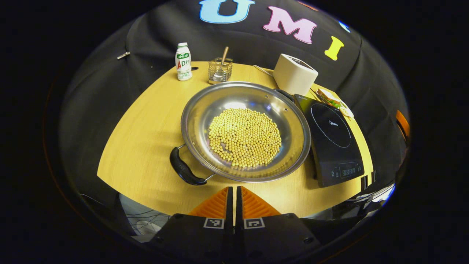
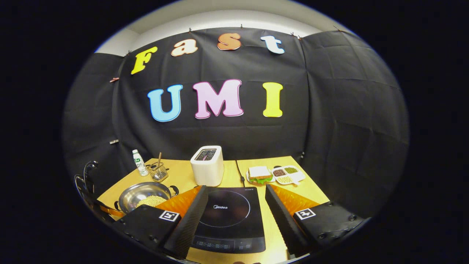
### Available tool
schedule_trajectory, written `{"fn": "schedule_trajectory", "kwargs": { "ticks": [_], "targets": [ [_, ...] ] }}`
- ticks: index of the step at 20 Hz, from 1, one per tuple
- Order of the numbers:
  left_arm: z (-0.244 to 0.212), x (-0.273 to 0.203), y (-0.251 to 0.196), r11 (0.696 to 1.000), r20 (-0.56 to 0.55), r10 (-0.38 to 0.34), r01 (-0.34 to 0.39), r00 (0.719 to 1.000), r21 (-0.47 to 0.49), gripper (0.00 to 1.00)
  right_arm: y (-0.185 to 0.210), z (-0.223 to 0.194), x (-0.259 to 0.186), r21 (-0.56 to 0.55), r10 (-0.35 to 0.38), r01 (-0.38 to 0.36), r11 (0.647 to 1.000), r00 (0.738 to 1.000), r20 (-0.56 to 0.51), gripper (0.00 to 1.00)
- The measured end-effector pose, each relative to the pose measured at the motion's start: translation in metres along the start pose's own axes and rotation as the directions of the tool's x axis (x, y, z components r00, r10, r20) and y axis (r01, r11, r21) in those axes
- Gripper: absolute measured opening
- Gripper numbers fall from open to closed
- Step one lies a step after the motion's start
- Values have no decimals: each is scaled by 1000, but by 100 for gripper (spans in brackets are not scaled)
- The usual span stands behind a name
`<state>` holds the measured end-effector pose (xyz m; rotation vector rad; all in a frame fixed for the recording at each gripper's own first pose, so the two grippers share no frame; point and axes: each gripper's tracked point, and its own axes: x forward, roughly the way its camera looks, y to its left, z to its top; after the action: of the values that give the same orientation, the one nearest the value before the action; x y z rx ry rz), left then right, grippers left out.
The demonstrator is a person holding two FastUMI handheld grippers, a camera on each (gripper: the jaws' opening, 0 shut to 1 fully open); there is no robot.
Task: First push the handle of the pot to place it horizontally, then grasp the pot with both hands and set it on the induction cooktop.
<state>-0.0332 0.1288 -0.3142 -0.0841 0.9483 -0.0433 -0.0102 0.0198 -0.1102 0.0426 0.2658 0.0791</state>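
Note:
A wide steel pot (image 1: 245,130) holding yellow soybeans sits on the wooden table (image 1: 146,146), just left of the black induction cooktop (image 1: 331,137). Its near black handle (image 1: 183,170) points to the lower left, and its far handle (image 1: 285,94) lies by the cooktop's back corner. My left gripper (image 1: 234,190) is shut and empty, hovering just short of the pot's near rim, right of that handle. In the right gripper view, my right gripper (image 2: 234,196) stands open over the cooktop (image 2: 229,216), with the pot (image 2: 143,196) to its left.
At the back of the table stand a white toaster (image 1: 294,73), a small bottle (image 1: 183,61) and a wire holder with a spoon (image 1: 220,69). A sandwich plate (image 2: 260,174) and a divided dish of beans (image 2: 288,175) lie behind the cooktop.

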Motion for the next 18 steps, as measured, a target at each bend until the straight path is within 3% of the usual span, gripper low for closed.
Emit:
{"fn": "schedule_trajectory", "kwargs": {
  "ticks": [3,8,12,18],
  "targets": [
    [2,9,8,998,-21,-32,33,999,52,5,10,-12,-10,26,-66,67,997,998,-18,98],
    [7,21,17,991,-50,-90,94,995,97,5,30,-16,-29,0,-111,111,994,994,-14,98],
    [12,26,33,986,-56,-78,85,995,146,5,40,-18,-37,-19,-131,131,991,991,-4,98],
    [24,26,63,988,-57,-68,75,996,134,5,46,-12,-38,-1,-170,170,985,985,19,98]
  ]
}}
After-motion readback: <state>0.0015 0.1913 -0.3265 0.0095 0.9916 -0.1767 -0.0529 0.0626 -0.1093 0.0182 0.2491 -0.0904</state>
